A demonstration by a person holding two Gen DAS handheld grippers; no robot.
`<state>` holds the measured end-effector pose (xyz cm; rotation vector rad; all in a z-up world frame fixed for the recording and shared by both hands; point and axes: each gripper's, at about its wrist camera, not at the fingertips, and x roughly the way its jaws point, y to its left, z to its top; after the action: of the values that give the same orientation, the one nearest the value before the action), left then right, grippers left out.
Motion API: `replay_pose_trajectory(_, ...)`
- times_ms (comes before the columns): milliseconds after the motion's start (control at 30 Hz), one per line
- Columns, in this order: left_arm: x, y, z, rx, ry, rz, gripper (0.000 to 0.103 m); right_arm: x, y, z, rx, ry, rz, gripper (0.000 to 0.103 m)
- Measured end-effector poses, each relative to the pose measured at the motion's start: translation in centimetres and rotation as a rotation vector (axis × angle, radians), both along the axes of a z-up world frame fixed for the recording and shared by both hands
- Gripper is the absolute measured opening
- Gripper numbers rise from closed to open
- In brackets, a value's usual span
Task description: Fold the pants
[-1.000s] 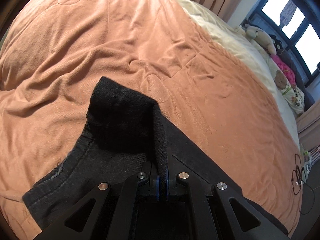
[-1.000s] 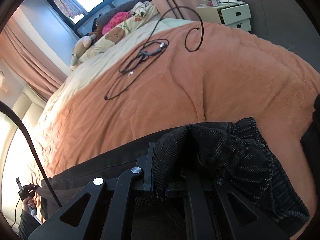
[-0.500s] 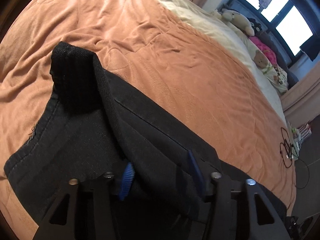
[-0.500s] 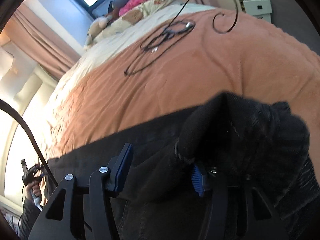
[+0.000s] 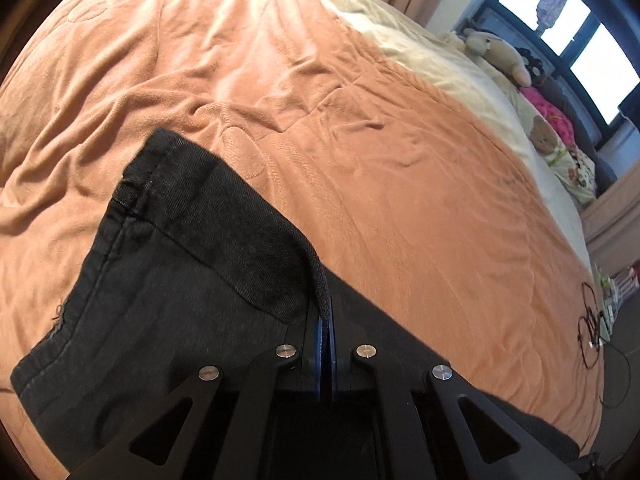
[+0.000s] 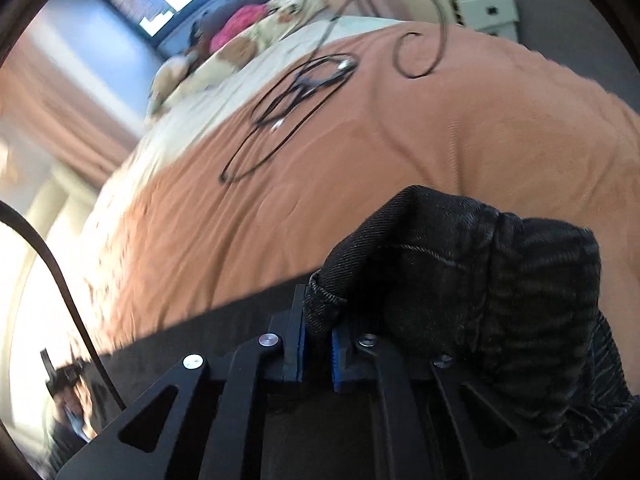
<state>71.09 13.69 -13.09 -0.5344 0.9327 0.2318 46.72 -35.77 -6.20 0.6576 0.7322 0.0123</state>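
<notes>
Half a second ago both pairs of jaws stood spread over the cloth; now both have closed again on it, and the turned-over leg end that stood up to the left in the left wrist view lies lower and nearer the tool.

The black pants [image 5: 168, 280] lie stretched across the near side of an orange blanket [image 5: 380, 168] that covers a bed. In the left wrist view a leg end with its stitched hem is folded back over the rest of the leg, and a narrow ridge of the denim runs down into the left gripper [image 5: 325, 316], whose blue pads are pressed together on that ridge. In the right wrist view the right gripper [image 6: 318, 332] pinches a bunched, hemmed edge of the pants [image 6: 460, 280]; the cloth mounds up and drapes over the right finger, hiding most of it. This view is blurred.

Beyond the pants the blanket is wrinkled and bare up to a cream sheet [image 5: 432, 60]. A loose coil of black cable [image 6: 296, 96] lies on the blanket, well apart from the pants. Stuffed toys [image 5: 500, 54] and a pink bundle [image 5: 550, 106] sit along the far side below a window [image 5: 580, 36]. A pale bedside cabinet [image 6: 476, 10] stands past the bed's corner.
</notes>
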Motion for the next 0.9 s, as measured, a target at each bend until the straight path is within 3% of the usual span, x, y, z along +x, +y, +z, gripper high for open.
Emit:
replay_pose_trajectory(200,1.4,-0.3,-0.6,0.031,0.023,0.010,0.003,0.3,0.3,-1.6,0.025,0.001,-0.089,0.005)
replay_pose_trajectory(300,1.9,-0.6,-0.6,0.052,0.049,-0.009,0.011,1.5,0.8,-2.8,0.072,0.041,-0.122,0.008)
replay_pose_trajectory(333,1.9,-0.6,-0.4,0.051,0.049,-0.015,0.023,1.5,0.8,-2.8,0.087,0.045,-0.119,0.011)
replay_pose_trajectory(367,1.8,-0.6,0.1,0.064,0.044,-0.018,0.045,1.3,0.8,-2.5,0.102,0.037,-0.112,0.014)
replay_pose_trajectory(400,1.6,-0.6,0.6,0.078,0.036,-0.020,0.058,0.8,0.8,-2.0,0.123,0.005,-0.094,0.027)
replay_pose_trajectory(433,1.4,-0.6,1.2,0.092,0.019,-0.024,0.075,0.5,0.6,-1.3,0.127,-0.020,-0.087,0.052)
replay_pose_trajectory(467,0.9,-0.6,2.0,0.106,-0.012,-0.031,0.078,-0.3,0.7,-0.5,0.121,-0.060,-0.092,0.076)
replay_pose_trajectory(533,0.3,-0.6,2.8,0.106,-0.033,-0.046,0.078,-1.6,0.5,0.7,0.104,-0.109,-0.098,0.087)
replay_pose_trajectory(667,-1.4,-0.1,3.8,0.104,-0.030,-0.051,0.078,-3.6,0.5,2.2,0.043,-0.118,-0.059,0.087)
replay_pose_trajectory(900,-5.8,1.5,4.8,0.136,-0.019,-0.059,0.078,-6.8,-1.4,2.9,-0.152,-0.019,-0.084,0.087)
